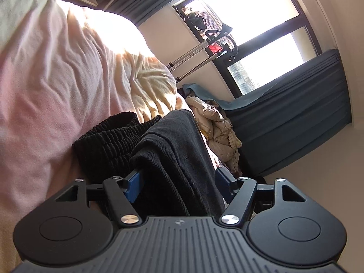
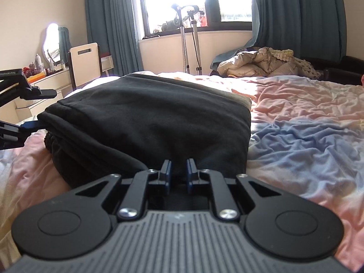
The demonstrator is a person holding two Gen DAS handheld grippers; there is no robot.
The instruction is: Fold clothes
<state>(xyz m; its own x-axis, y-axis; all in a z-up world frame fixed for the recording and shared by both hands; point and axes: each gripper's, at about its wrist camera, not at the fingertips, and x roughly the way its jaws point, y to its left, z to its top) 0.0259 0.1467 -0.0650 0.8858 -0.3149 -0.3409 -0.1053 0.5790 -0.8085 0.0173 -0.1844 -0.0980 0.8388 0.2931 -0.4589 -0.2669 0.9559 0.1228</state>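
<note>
One black garment [image 2: 145, 118], folded over itself, lies on the bed's pastel sheet [image 2: 307, 122]. Two grippers work it: the right gripper [image 2: 178, 170], fingers drawn narrow, pinches the near edge; the left gripper [image 1: 176, 179], spread wide, straddles a fold at the side. One beige puffer jacket [image 2: 252, 64] lies beyond, below one window [image 2: 195, 0].

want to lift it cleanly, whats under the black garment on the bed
The black garment lies folded on the pink and blue bedsheet; a ribbed black layer shows beneath its top fold. Anything under its middle is covered.
</note>
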